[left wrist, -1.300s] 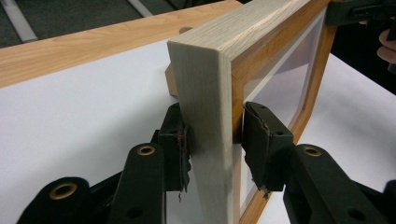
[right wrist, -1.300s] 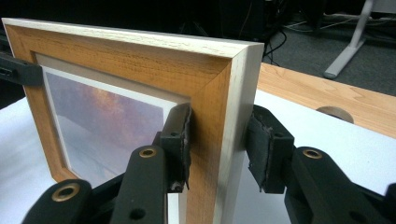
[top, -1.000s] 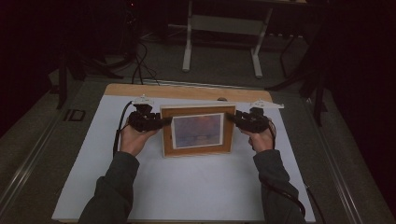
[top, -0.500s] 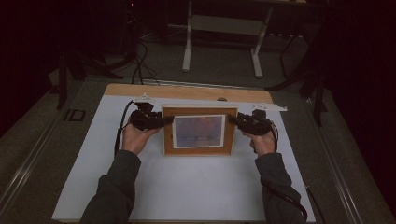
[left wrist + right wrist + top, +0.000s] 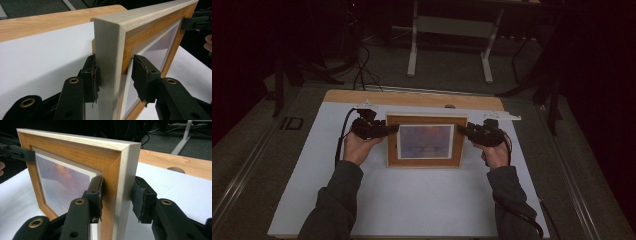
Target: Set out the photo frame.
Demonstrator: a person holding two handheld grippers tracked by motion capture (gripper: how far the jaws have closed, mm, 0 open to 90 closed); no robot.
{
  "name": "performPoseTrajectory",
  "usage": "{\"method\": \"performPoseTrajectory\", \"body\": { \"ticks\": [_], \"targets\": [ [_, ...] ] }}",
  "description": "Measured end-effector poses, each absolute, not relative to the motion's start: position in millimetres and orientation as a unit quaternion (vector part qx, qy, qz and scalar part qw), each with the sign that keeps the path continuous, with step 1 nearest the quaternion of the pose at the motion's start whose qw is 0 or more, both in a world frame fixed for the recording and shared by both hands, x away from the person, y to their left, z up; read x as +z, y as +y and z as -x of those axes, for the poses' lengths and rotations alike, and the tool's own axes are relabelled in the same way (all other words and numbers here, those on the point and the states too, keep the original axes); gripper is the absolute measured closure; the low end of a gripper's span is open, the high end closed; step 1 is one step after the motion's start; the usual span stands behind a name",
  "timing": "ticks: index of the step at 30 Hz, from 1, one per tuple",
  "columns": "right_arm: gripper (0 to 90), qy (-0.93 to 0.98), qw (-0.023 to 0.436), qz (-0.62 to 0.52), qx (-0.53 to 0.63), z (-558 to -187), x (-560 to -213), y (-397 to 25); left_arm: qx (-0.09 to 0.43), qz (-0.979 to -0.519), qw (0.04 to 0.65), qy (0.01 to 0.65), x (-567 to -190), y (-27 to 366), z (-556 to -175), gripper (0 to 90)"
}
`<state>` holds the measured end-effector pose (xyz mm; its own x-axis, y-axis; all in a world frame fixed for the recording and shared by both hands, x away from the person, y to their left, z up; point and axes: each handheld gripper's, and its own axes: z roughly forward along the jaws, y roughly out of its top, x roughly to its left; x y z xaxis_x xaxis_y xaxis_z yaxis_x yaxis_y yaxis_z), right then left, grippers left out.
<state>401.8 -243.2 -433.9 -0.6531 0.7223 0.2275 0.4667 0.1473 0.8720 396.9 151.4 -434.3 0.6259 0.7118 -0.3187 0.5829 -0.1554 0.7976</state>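
Note:
A wooden picture frame (image 5: pixel 427 141) with a soft purple and orange picture under glass hangs between my two grippers, its face turned up toward the high view. My left gripper (image 5: pixel 392 129) is shut on its left edge, one pad on the back and one on the front (image 5: pixel 115 75). On the opposite edge my right gripper (image 5: pixel 463 131) is shut the same way (image 5: pixel 117 192). The frame's pale outer side (image 5: pixel 110 37) and its brown front (image 5: pixel 75 147) run up between the jaws. Each gripper view also catches the other gripper at the frame's far edge.
A white sheet (image 5: pixel 412 200) covers the table, with a strip of bare wood (image 5: pixel 412 97) along the far edge and a round hole (image 5: pixel 176 170) in it. Beyond the table stand a white metal stand (image 5: pixel 449 45) and cables on a dark floor.
Both hands have eased slightly toward me with the frame still held between them. The grip has not changed.

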Motion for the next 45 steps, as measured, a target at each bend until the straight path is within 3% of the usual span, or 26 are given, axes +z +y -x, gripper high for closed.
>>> {"method": "performPoseTrajectory", "body": {
  "ticks": [29,42,45],
  "targets": [
    [62.2,0.747,0.108,-0.421,0.503,-398.4,-427.4,-244.8,-0.013,-0.736,0.508,0.447,-436.0,157.5,-400.4,60.5],
    [61.7,0.748,0.102,-0.414,0.509,-398.2,-429.4,-248.3,-0.012,-0.729,0.518,0.447,-439.5,157.8,-399.2,57.8],
    [57.8,0.750,0.107,-0.412,0.506,-398.2,-431.4,-247.7,-0.005,-0.740,0.505,0.444,-441.1,154.9,-397.9,55.3]
  ]
}}
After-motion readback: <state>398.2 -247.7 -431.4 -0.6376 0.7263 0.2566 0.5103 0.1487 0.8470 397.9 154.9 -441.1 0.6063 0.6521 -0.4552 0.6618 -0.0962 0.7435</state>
